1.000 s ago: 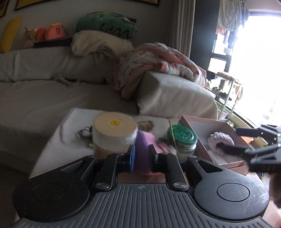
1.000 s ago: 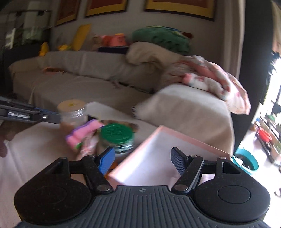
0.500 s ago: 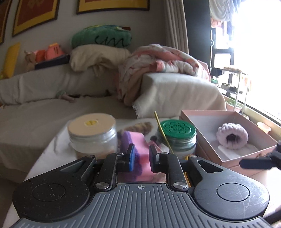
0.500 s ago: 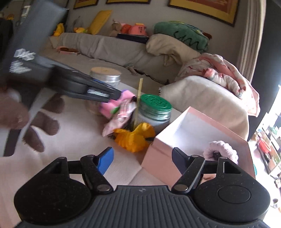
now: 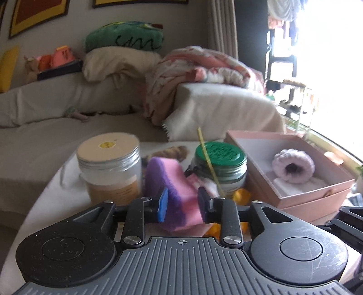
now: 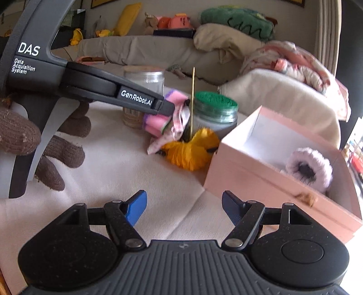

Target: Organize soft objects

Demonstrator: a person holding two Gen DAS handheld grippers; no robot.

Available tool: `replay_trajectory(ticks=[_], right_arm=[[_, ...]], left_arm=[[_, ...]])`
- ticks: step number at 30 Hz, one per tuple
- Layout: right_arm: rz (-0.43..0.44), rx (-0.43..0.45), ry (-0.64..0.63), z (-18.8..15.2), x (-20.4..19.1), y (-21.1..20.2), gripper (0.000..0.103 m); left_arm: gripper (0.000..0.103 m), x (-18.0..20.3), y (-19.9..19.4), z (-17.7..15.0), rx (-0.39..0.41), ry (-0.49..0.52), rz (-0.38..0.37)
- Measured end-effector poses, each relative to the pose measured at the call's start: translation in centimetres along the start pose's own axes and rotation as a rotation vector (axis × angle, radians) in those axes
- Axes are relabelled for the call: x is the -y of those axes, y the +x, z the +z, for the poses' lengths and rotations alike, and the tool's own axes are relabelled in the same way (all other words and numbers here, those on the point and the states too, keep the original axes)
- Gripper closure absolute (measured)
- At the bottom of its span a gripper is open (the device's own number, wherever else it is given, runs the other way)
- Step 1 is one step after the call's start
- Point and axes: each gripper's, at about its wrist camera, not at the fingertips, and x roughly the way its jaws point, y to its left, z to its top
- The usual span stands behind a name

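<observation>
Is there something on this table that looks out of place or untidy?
Yes. A yellow cloth, a patterned fabric and a pink-purple sponge lie heaped between the jars, outside the pink box, where only a lilac scrunchie sits.

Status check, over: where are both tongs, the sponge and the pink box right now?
Left tongs opening around the pink-and-purple sponge. Right tongs open, empty, over the tablecloth. Pink box holds one lilac scrunchie. Green-lidded jar and yellow cloth sit between sponge and box.

I am in a living room at home. A long grey sofa sits by the wall, piled with a green pillow, a cream pillow and a pink blanket. Pictures in frames hang above. A curtain hangs by a bright window.
</observation>
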Motion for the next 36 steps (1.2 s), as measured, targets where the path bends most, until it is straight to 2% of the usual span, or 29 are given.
replay_trajectory(ticks=[3, 5, 7, 11, 13, 15, 20, 22, 24, 26, 30, 33, 36], right_arm=[[0.005, -0.025, 0.014, -0.1, 0.1, 0.3, 0.029], [0.009, -0.032, 0.021, -0.2, 0.3, 0.4, 0.029], [0.011, -0.034, 0.026, -0.2, 0.3, 0.5, 0.029], [0.008, -0.035, 0.031, -0.2, 0.3, 0.6, 0.027], [0.007, -0.037, 0.035, -0.2, 0.4, 0.6, 0.027], [0.007, -0.037, 0.039, -0.2, 0.4, 0.7, 0.027], [0.005, -0.037, 0.042, -0.2, 0.3, 0.6, 0.026], [0.004, -0.036, 0.042, -0.2, 0.3, 0.7, 0.026], [0.004, -0.036, 0.042, -0.2, 0.3, 0.7, 0.026], [0.005, -0.036, 0.042, -0.2, 0.3, 0.7, 0.026], [0.005, -0.036, 0.044, -0.2, 0.3, 0.6, 0.026], [0.000, -0.034, 0.041, -0.2, 0.3, 0.6, 0.026], [-0.021, -0.012, 0.028, -0.2, 0.0, 0.2, 0.026]], left_arm=[[0.050, -0.1, 0.0, -0.2, 0.008, 0.024, 0.024], [0.049, -0.1, 0.1, -0.2, 0.005, 0.017, 0.026], [0.053, -0.4, 0.3, -0.1, -0.007, -0.018, -0.015], [0.042, -0.1, 1.3, -0.3, 0.010, -0.003, -0.011], [0.041, 0.0, 1.6, -0.3, 0.007, -0.018, -0.010], [0.044, 0.2, 2.0, -0.5, -0.016, -0.011, 0.001], [0.043, -0.9, 2.6, -1.6, -0.077, -0.010, 0.020], [0.049, -2.0, 2.3, -1.7, -0.077, -0.051, -0.020], [0.063, -2.8, 1.3, -1.8, -0.053, -0.068, -0.042], [0.067, -3.5, 0.0, -1.9, -0.024, -0.056, -0.045], [0.067, -4.9, -2.5, -2.5, 0.004, -0.051, -0.042], [0.067, -5.6, -4.1, -3.0, -0.004, -0.068, -0.050], [0.068, -5.4, -5.7, -3.6, -0.008, -0.036, -0.037]])
